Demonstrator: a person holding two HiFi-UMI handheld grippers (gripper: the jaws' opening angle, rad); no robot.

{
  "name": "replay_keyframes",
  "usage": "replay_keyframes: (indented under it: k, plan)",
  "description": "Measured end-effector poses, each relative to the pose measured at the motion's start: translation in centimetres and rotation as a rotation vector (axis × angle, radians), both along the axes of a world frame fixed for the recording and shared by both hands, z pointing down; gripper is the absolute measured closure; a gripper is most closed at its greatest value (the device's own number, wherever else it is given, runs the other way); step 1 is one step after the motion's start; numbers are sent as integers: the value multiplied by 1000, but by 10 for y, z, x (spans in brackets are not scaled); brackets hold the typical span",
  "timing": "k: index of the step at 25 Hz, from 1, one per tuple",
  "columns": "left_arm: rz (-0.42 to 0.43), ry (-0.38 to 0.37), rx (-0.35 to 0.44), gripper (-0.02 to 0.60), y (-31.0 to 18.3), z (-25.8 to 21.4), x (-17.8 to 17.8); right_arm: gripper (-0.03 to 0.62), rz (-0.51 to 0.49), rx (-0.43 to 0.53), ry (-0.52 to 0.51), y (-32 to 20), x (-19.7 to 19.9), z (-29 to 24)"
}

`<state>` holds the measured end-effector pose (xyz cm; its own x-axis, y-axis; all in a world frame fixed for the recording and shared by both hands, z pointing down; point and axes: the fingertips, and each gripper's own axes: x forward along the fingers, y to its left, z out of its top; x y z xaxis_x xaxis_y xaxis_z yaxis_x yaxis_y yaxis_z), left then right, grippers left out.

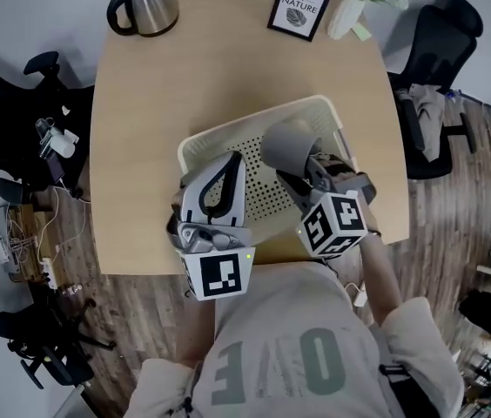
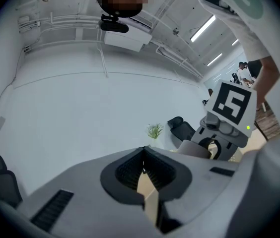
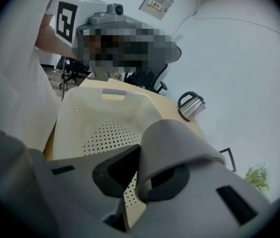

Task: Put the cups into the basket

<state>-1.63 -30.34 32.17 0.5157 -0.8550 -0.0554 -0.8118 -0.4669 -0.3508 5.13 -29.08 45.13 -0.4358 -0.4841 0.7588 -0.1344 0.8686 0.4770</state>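
Now right claw grips grey cup over the cream basket

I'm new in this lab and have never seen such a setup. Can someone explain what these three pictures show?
There is no robot here. A person holds a two-jaw gripper in each hand. The head view comes from a camera on the person's head, looking down at a wooden table. The other two views come from cameras riding on each gripper, looking along its jaws.

On the table stand a cream basket, a kettle, a framed picture and a vase with a plant.

The right gripper has its jaws closed on a grey cup, held above the basket. The left gripper is shut with nothing between its jaws, at the basket's left side. The black-and-white patterned cubes are parts of the grippers.
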Motion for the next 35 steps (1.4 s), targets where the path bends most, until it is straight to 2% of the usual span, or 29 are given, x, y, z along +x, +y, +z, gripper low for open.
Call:
replay_keyframes:
  k: [9,14,17,20,25,29,33,35]
  plan:
    - [-56,27,-33,574,-22,23,-36,563,-59,-168,215,5,-7,51]
    - [-59,19,-60,574,-30,39,-40,563,-110,-187,386,4,1,83]
    - [-72,35,-61,574,-31,40,-44,563,-139,-243,436,10,6,99]
    - [-72,17,-59,574,-33,43,-44,563,-146,-291,481,14,12,113]
    - [-63,33,-67,574,-35,42,-48,562,-166,-383,533,28,15,130]
    - [-58,49,-62,574,-31,36,-44,562,-179,-396,559,31,17,137]
    - [-51,29,-68,574,-31,40,-41,562,-160,-391,546,29,15,137]
    - [-52,31,-69,574,-32,40,-42,562,-113,-410,503,29,11,136]
